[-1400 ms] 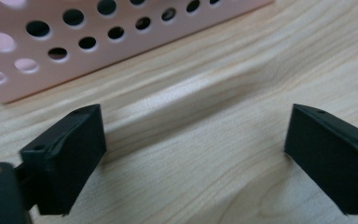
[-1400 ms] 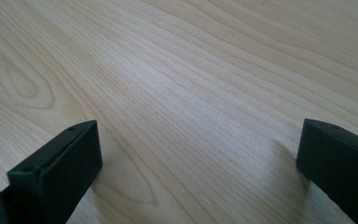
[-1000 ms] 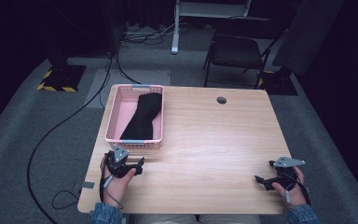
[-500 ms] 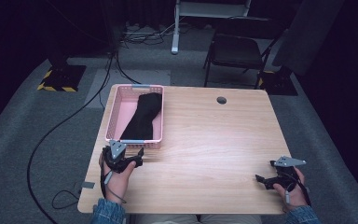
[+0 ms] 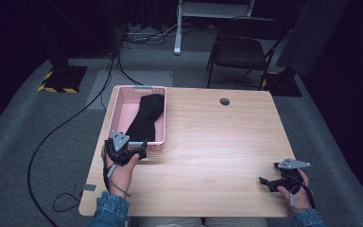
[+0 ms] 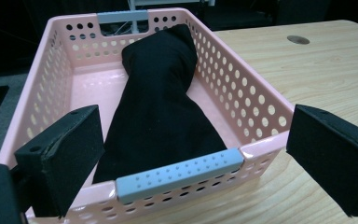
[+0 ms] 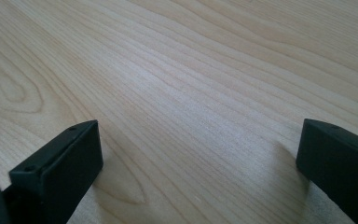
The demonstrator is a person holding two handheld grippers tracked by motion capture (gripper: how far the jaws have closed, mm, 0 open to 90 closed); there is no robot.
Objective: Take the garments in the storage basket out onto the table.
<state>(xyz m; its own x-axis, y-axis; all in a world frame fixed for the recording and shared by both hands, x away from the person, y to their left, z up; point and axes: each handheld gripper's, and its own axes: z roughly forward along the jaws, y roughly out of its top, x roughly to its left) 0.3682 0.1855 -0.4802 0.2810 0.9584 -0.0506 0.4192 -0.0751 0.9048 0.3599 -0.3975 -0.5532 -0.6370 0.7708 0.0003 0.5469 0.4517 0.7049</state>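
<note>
1. Step in hand: an approach to the pink basket (image 5: pixel 121 109) is judged to be under way. The left gripper (image 5: pixel 131 152) is held at the basket's near short wall, its jaws spread wide and nothing held between them.
2. Task item: a black cloth bundle (image 6: pixel 161 98) is lodged inside the basket, laid lengthwise from the basket's near wall to its far wall, its narrower end propped against the far wall.
3. Relation to the jaws: in the left gripper view the basket's near rim, with its grey handle strip (image 6: pixel 179 173), is framed between the two jaws. The cloth is seen just beyond that rim, apart from both jaws and untouched.
4. Right gripper (image 5: pixel 275 183): it is held low over the bare counter (image 5: pixel 217 142), well apart from the basket, at the counter's near right corner. Its jaws are spread wide and empty.
5. Next move, as judged: the left jaws are to be carried over the basket's near rim, lowered onto the cloth's wide near end, and closed on a fold.
</note>
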